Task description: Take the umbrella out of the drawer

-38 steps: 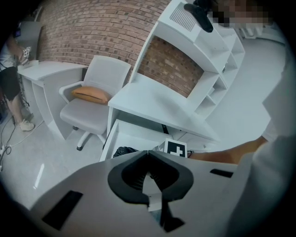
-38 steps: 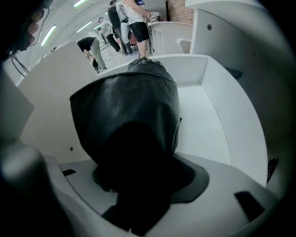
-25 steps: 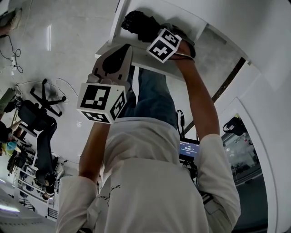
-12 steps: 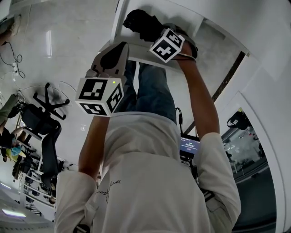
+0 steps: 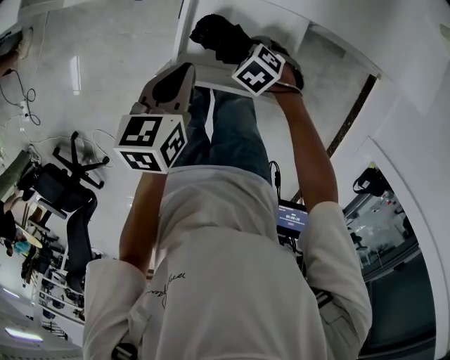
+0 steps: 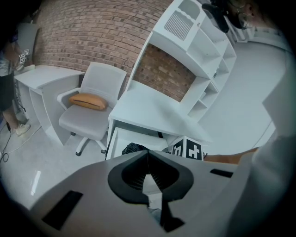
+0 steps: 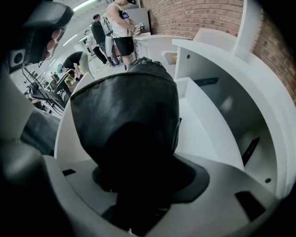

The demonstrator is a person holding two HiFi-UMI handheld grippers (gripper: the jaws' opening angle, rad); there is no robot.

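Right gripper view: barely shows the jaws themselves, buried under a black folded fabric umbrella (image 7: 127, 102) that fills the middle. Clamped on it all the same, pads pressed to either side of its bulk. Cannot tell whether resting on the floor of the open white drawer (image 7: 203, 125) or lifted just clear of it. Beyond the drawer's left edge, only small figures of people (image 7: 115, 23) standing near a red brick wall (image 7: 194, 14).

Head view: cuts the umbrella off behind the right gripper (image 5: 242, 50) and its black-and-white marker cube (image 5: 259, 68), leaving a crumpled dark end over the drawer front. Blocks much of the floor with a white shirt (image 5: 225, 267) and blue jeans (image 5: 235, 133). Off to the left, a black office chair (image 5: 67, 190). Beside the right arm, a small lit screen (image 5: 292, 216), text too small to read.

Left gripper view: jaws of the left gripper (image 6: 148, 153) closed tip to tip on nothing, short of the white desk (image 6: 152, 109). Just over its grey body, a dark lump of umbrella in the drawer under the desktop. Further left, a white swivel chair (image 6: 104, 81) with a tan cushion (image 6: 88, 101) on its seat. Behind the desk, a white shelf unit (image 6: 199, 51) against brick.
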